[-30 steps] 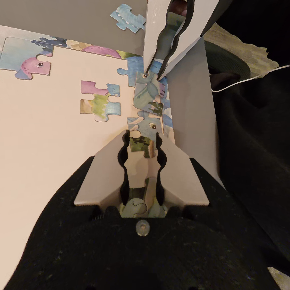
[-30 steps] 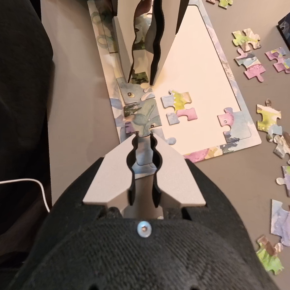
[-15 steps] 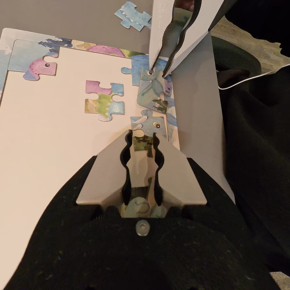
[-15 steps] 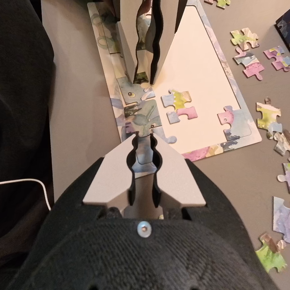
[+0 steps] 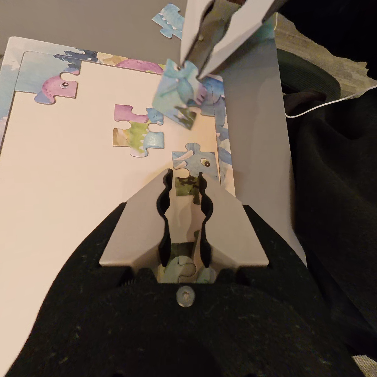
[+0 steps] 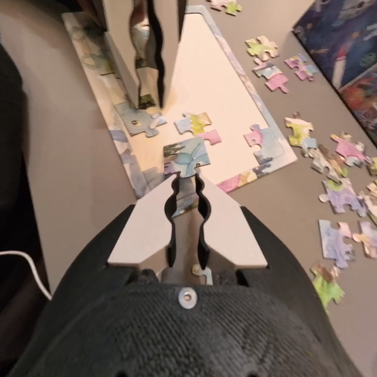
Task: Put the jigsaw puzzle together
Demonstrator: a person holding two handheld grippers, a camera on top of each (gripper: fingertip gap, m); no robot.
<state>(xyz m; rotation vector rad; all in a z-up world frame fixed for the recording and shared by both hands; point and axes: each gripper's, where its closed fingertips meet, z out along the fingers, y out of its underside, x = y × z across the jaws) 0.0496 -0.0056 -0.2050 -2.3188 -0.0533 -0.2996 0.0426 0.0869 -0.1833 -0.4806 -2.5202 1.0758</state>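
Observation:
The puzzle board [image 5: 61,183] lies on a grey table; it also shows in the right wrist view [image 6: 204,81]. My right gripper [image 6: 187,174] is shut on the tab of a teal dinosaur piece [image 6: 185,155] and holds it tilted above the board. The left wrist view shows that gripper [image 5: 191,70] and piece [image 5: 177,95] blurred. My left gripper [image 5: 185,173] has its jaws a little apart, tips down on the green end of a blue dinosaur-face piece [image 5: 195,161] at the board's edge. A purple-green piece [image 5: 138,130] lies loose on the board. A pink dinosaur piece [image 5: 55,87] sits in a corner.
Several loose pieces [image 6: 336,195] lie on the table beside the board, and a blue one [image 5: 169,22] lies beyond it. A dark picture box [image 6: 346,51] stands at the far right. A white cable [image 5: 326,104] and dark fabric lie past the table edge. Left tips to right tips: about 10 centimeters.
My right gripper has lifted the teal piece away from beside the blue face piece and carried it toward the board's middle. My left gripper has stayed on the blue face piece.

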